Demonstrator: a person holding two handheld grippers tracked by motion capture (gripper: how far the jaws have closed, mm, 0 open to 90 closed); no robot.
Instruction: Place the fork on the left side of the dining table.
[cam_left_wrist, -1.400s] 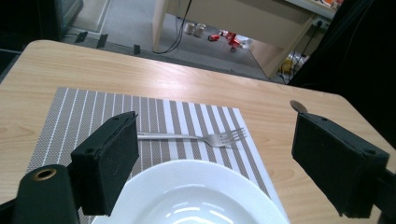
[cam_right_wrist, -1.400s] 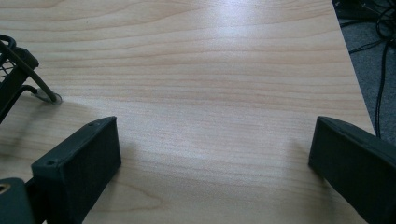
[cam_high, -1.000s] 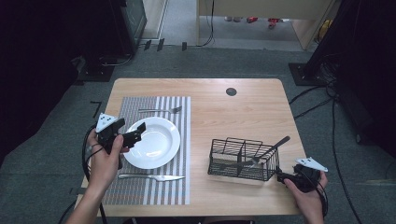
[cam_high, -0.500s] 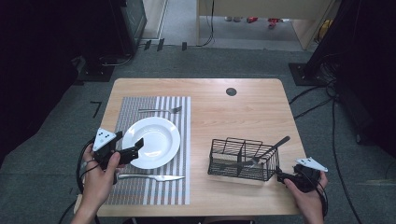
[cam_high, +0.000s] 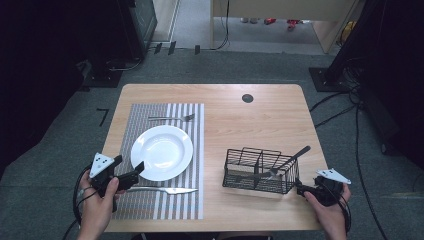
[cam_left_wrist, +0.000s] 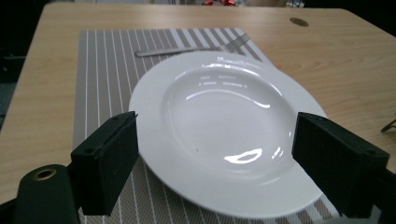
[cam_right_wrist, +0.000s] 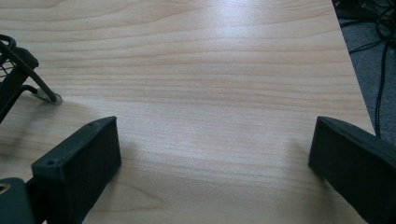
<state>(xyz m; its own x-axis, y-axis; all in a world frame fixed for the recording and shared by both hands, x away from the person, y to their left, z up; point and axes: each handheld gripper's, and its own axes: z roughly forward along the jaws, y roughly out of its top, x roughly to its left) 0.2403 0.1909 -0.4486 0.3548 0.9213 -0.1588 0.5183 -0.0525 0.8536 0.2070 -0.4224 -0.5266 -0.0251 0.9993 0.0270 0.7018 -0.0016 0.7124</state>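
A white plate (cam_high: 162, 152) sits on the striped placemat (cam_high: 150, 200), with a fork (cam_high: 172, 118) beyond it and a knife (cam_high: 165, 190) on its near side. My left gripper (cam_high: 131, 172) stands open at the plate's near left rim; in the left gripper view the plate (cam_left_wrist: 224, 126) lies just ahead of the spread jaws, nothing between them. My right gripper (cam_high: 312, 189) rests open at the table's near right, beside the black wire caddy (cam_high: 260, 170), which holds a utensil (cam_high: 287, 161). The right gripper view looks over bare wood, with the caddy's corner (cam_right_wrist: 18, 70) at left.
A dark round grommet (cam_high: 247, 98) is set into the table's far side. Cables (cam_high: 360, 125) run over the floor to the right of the table. The table's right edge (cam_right_wrist: 355, 88) lies close beside my right gripper.
My left gripper has drawn back toward the near left, off the plate's rim. The right gripper has not moved.
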